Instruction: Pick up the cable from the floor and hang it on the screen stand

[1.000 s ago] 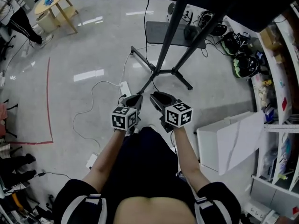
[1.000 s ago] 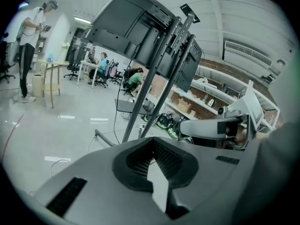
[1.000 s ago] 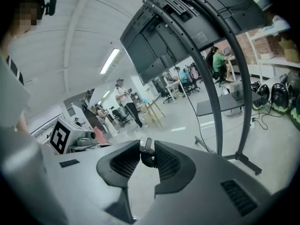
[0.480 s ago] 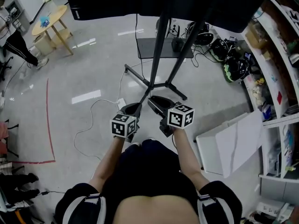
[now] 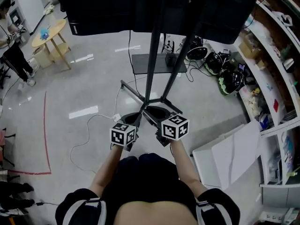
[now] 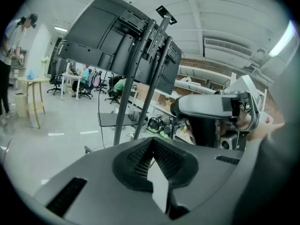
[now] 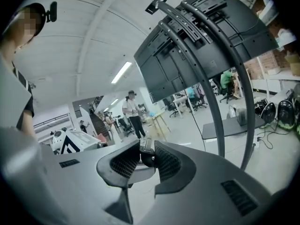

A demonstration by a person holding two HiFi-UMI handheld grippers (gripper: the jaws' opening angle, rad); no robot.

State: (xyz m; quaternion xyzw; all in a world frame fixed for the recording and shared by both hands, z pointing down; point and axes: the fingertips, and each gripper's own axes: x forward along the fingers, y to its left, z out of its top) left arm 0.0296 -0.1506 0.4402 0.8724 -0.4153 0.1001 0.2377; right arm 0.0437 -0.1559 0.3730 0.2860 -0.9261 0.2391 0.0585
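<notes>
A white cable [image 5: 86,128] loops over the grey floor from a small white block [image 5: 116,117] by the stand's foot. The black screen stand [image 5: 152,60] rises just ahead, with the dark screen [image 5: 140,6] on top. My left gripper [image 5: 132,118] is held in front of my body, its jaws closed to a V on what looks like a thin pale strand of the cable [image 6: 149,162]. Close beside it, my right gripper [image 5: 157,112] is shut on a small black plug with a metal tip [image 7: 144,150]. In the gripper views, both point at the stand's poles [image 6: 124,102] [image 7: 213,97].
The stand's legs [image 5: 129,88] and a black base plate [image 5: 152,62] lie just ahead. Shelves [image 5: 276,74] and a white box [image 5: 225,151] stand at the right, with helmets and cables [image 5: 220,71] behind. A round wooden table [image 5: 49,29], a person [image 5: 14,55] and red floor tape [image 5: 45,135] are on the left.
Both grippers have risen and stay side by side, still closed. The head view has tilted up, so more of the screen shows and the stand's foot looks smaller.
</notes>
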